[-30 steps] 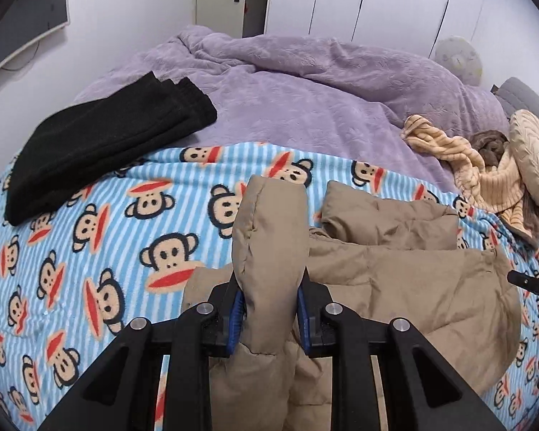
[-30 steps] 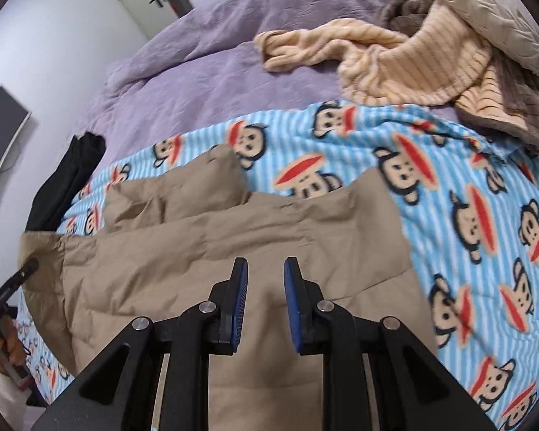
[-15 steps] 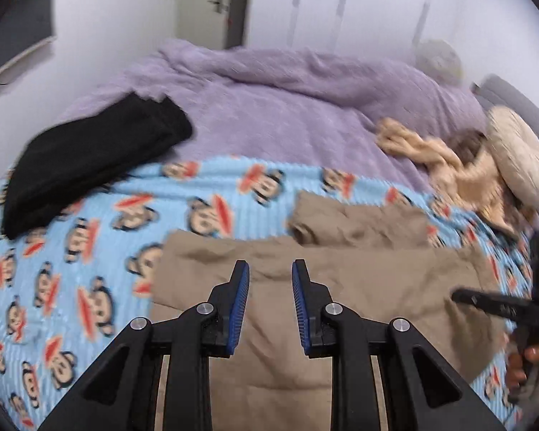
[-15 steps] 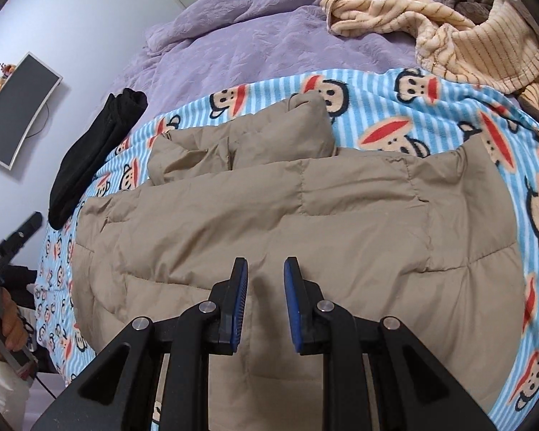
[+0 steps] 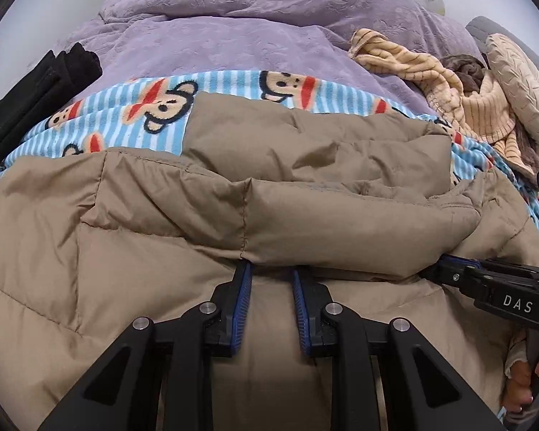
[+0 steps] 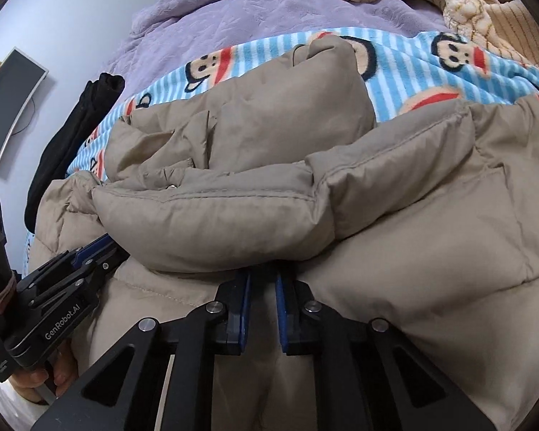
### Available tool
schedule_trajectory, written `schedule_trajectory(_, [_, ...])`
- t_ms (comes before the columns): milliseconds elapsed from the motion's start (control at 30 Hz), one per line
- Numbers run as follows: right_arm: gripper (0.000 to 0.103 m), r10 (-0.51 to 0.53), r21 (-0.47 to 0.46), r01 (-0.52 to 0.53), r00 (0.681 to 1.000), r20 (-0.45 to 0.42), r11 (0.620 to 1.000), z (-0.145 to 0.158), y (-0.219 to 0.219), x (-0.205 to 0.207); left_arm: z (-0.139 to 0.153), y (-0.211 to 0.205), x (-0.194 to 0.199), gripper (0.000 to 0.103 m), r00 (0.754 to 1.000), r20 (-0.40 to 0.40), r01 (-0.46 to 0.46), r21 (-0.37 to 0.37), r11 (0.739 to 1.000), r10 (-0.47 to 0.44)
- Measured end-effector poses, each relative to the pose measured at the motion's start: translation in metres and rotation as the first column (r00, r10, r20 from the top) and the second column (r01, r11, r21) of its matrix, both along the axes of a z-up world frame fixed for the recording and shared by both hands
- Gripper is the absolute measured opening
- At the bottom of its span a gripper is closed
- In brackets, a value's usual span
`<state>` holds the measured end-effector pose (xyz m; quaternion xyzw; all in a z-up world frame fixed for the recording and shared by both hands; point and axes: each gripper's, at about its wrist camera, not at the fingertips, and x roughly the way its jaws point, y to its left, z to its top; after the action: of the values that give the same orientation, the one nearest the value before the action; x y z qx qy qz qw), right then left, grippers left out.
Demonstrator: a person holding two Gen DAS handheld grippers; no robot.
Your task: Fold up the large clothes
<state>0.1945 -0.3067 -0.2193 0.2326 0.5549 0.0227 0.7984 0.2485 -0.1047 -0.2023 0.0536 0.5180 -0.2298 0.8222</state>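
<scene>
Now both grippers meet the tan puffer jacket [image 5: 161, 237].
Left gripper [image 5: 268, 269] and right gripper [image 6: 262, 276], jaws parted, tips tucked beneath its folded sleeve [image 5: 341, 222].

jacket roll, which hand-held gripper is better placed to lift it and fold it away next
Neither clearly: the left hand-held gripper and the right hand-held gripper both sit open with their tips tucked under the jacket roll's near edge, side by side, so a two-handed lift looks likeliest.
</scene>
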Motion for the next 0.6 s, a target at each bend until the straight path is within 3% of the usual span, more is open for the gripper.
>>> schedule_trajectory(67, [0.011,0.005,-0.001,-0.005,1.0,0.006,1.0,0.011,-0.013,0.002,0.01,0.012,0.006,0.025,1.0,0.012,-0.026,-0.01,1.0,0.026])
schedule_trajectory(133, [0.011,-0.011,-0.07,0.013,1.0,0.027,0.997,0.024,-0.035,-0.002,0.019,0.03,0.012,0.025,0.997,0.058,-0.061,0.016,0.998,0.06])
schedule_trajectory(267, [0.012,-0.141,-0.137,0.141,0.99,0.01,0.98,0.027,-0.102,-0.015,0.02,0.081,0.038,0.025,0.979,0.106,-0.182,0.087,0.979,0.173])
schedule_trajectory(400, [0.011,-0.309,-0.064,0.306,0.951,-0.035,0.95,0.004,-0.16,-0.037,0.005,0.115,0.056,0.025,0.959,0.097,-0.274,0.078,0.959,0.266])
schedule_trajectory(500, [0.01,-0.34,0.014,0.341,0.94,-0.042,0.94,-0.018,-0.171,-0.04,-0.013,0.114,0.061,0.025,0.956,0.071,-0.289,0.07,0.955,0.284])
schedule_trajectory(600, [0.009,-0.328,-0.018,0.327,0.944,-0.027,0.945,-0.026,-0.168,-0.034,-0.02,0.102,0.061,0.025,0.957,0.102,-0.282,0.112,0.953,0.271])
